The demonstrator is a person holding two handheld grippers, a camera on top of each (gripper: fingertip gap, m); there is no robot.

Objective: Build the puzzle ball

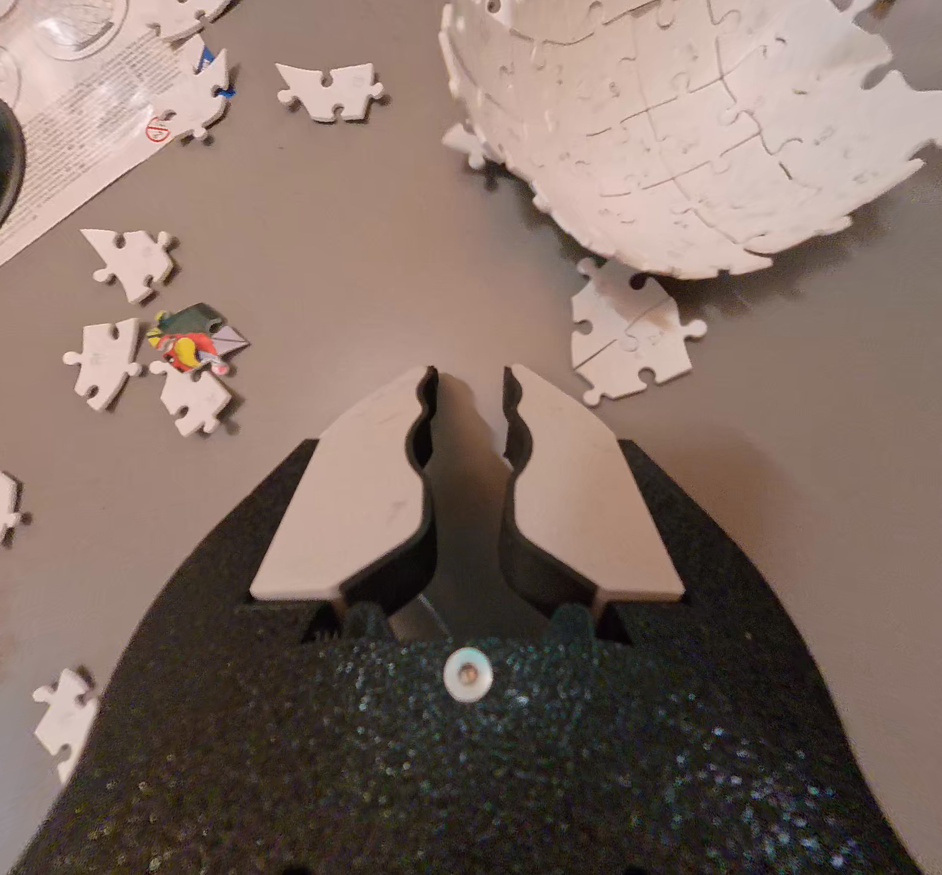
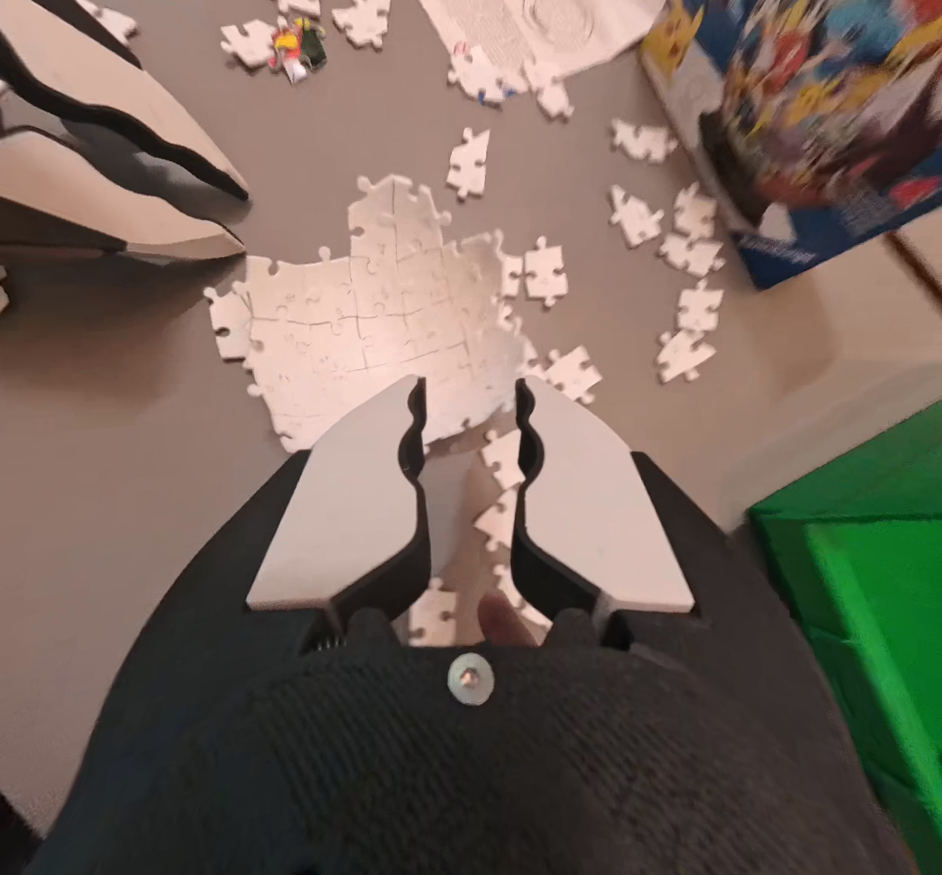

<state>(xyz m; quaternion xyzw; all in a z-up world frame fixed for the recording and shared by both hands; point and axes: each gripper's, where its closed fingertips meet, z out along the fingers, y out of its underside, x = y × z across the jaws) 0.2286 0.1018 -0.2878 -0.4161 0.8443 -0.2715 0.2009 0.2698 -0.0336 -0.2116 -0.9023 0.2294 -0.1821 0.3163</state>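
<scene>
Both wrist cameras look steeply down, close over the grey table, sharing the curved puzzle shell.

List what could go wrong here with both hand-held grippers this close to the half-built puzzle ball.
1. The right hand-held gripper, open and empty, hangs over the curved puzzle shell; a bump might pop joined pieces apart.
2. Loose white pieces lie scattered close by and could get swept off the table.
3. The left hand-held gripper sits near the joined pair of pieces and could nudge it.
</scene>
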